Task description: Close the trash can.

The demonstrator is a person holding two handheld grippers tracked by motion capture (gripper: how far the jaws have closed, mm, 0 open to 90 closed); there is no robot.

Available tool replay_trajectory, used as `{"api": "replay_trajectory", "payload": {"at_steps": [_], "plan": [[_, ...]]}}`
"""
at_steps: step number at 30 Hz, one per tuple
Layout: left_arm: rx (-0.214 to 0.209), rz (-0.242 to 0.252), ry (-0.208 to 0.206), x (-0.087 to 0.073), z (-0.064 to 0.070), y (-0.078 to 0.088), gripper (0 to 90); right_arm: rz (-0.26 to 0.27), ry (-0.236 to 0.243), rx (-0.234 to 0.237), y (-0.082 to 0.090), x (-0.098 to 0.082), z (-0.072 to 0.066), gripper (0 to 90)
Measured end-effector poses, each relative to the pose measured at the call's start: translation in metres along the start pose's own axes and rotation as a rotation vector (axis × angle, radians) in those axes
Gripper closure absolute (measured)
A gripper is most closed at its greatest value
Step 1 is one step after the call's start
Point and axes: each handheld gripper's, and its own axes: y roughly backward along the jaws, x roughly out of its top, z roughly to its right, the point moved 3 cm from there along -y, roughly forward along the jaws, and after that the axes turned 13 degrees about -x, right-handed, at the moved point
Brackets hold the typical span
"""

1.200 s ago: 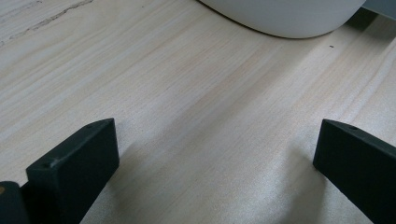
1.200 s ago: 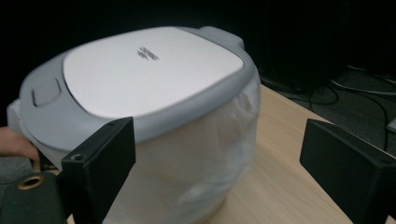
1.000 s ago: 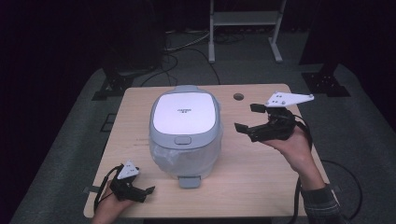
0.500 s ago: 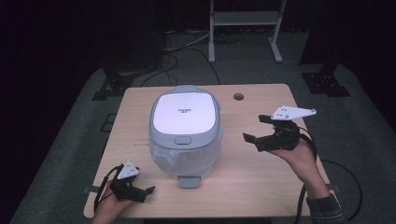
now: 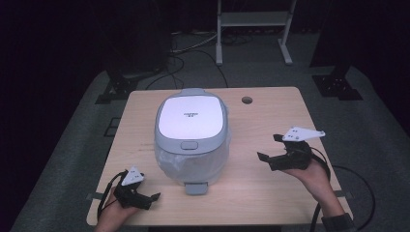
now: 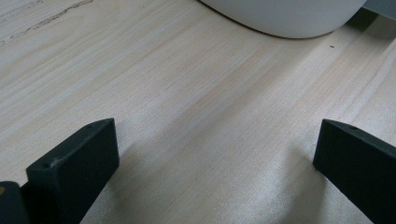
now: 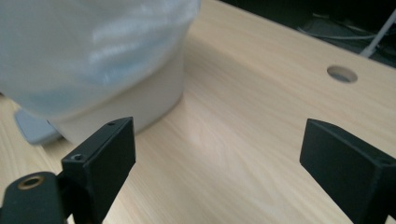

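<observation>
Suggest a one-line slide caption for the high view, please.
Lidded white rice cooker centred on a wooden table, flanked by the open left gripper and open right gripper.

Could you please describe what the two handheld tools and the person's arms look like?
Both tools are black, each with two blocky, flat-faced jaws that have small screw holes. The left tool and the right tool each carry a pale grey three-cornered plate with small dark dots on top. A black cable trails from each. A dark sleeve cuff covers the right wrist.

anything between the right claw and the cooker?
No. In the high view, bare light wooden table separates the right claw from the white-lidded grey rice cooker.
</observation>
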Motion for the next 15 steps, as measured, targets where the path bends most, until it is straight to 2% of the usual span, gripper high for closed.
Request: {"api": "replay_trajectory", "payload": {"at_steps": [9,15], "plan": [[0.0,0.0,0.0,0.0,0.0,0.0,0.0,-0.069,-0.004,-0.015,-0.005,-0.041,0.003,9.6],[0.001,0.003,0.001,0.0,0.0,0.0,0.0,-0.101,-0.015,-0.03,-0.006,-0.059,0.006,9.6]]}}
